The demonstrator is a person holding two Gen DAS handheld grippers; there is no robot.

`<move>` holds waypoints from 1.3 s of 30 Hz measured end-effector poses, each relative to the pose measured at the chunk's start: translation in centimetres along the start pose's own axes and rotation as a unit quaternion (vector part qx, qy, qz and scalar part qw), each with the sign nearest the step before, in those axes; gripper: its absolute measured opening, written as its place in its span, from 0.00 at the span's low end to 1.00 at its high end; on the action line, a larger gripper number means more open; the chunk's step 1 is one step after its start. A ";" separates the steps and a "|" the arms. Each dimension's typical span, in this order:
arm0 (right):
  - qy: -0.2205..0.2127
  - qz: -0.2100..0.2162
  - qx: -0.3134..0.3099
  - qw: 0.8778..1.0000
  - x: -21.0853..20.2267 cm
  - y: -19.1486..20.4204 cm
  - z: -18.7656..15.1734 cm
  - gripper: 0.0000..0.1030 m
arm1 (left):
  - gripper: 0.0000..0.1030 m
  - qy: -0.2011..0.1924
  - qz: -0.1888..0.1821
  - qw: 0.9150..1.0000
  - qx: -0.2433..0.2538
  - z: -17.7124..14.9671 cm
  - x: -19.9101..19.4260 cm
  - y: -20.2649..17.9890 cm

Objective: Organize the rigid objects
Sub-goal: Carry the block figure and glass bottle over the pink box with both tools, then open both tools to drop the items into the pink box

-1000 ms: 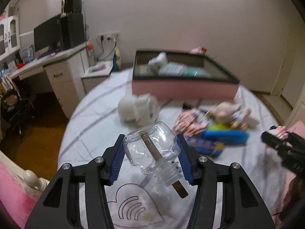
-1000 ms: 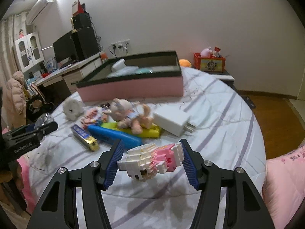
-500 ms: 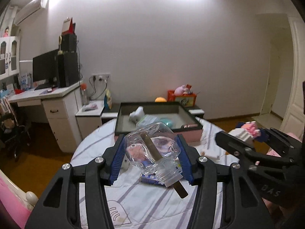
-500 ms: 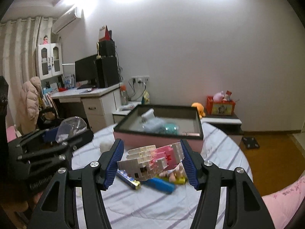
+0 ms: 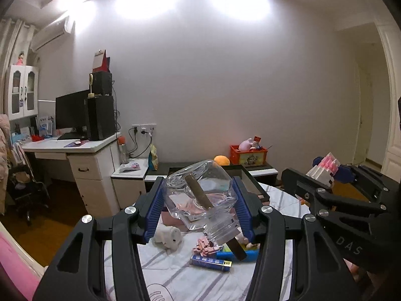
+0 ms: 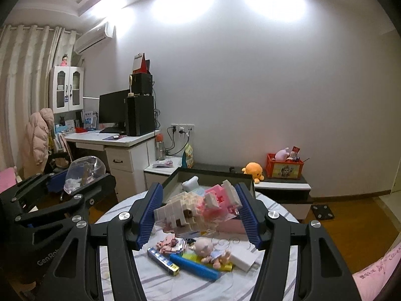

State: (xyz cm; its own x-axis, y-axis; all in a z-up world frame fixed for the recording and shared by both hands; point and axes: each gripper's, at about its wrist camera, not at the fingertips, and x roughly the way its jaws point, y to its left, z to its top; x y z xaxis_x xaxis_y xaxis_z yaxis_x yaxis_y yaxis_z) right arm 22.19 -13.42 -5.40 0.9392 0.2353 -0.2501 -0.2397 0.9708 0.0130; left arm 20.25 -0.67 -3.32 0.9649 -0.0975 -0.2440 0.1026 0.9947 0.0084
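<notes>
Striped bed [image 6: 155, 283], clear glass bottle [image 5: 200, 198], pink-white brick model [image 6: 200, 208]

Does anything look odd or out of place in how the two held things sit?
The glass bottle in the left gripper is tilted, neck toward the camera, with a brown stick poking out through it. The block toy in the right gripper also sits askew.
</notes>
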 end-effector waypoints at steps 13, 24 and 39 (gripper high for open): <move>-0.015 -0.001 -0.006 1.000 2.8 -0.6 1.7 0.59 | 0.52 -0.024 0.020 0.999 0.013 1.8 3.1 0.0; 0.009 -0.014 -0.006 1.000 11.0 -3.0 3.0 0.59 | 0.52 -0.001 0.011 1.000 0.012 3.3 12.9 0.1; 0.175 -0.034 0.005 0.984 25.8 -7.3 -3.0 0.59 | 0.49 0.175 -0.008 0.984 -0.006 -2.5 29.7 0.6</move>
State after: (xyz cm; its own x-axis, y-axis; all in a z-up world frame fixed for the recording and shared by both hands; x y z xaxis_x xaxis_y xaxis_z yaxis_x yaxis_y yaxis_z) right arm 47.40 -14.57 -14.81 0.8109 0.1406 -0.5681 -0.1753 0.9845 -0.0065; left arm 48.31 -2.86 -13.02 0.8202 -0.0971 -0.5638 0.1117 0.9937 -0.0088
